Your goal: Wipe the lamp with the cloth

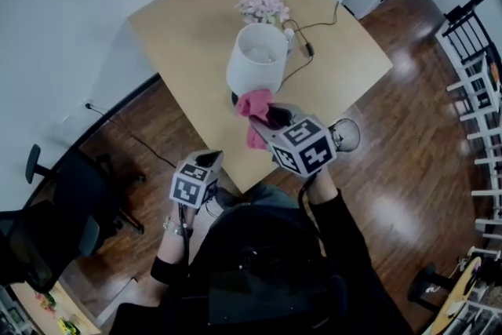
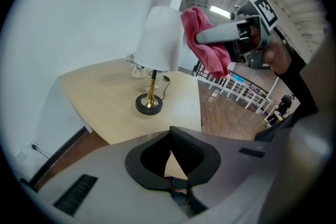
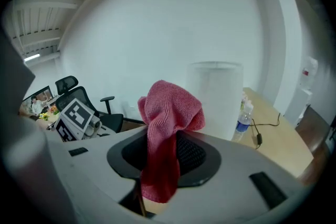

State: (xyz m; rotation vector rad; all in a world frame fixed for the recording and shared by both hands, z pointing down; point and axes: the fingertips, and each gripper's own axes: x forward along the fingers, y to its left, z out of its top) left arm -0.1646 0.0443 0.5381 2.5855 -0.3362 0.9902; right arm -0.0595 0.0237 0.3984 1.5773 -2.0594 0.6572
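Your right claw (image 3: 164, 150) is clamped on the pink knitted cloth (image 3: 169, 110), held up just beside the white shade of the brass-stemmed lamp (image 2: 155, 44) on the pale wooden table (image 1: 180, 27). Your left claw (image 2: 170, 139) is closed together and empty, short of the table's near edge.

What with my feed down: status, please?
Right gripper shut on pink cloth, up beside the lampshade. Left gripper shut, empty. Nothing between pink cloth and lampshade.
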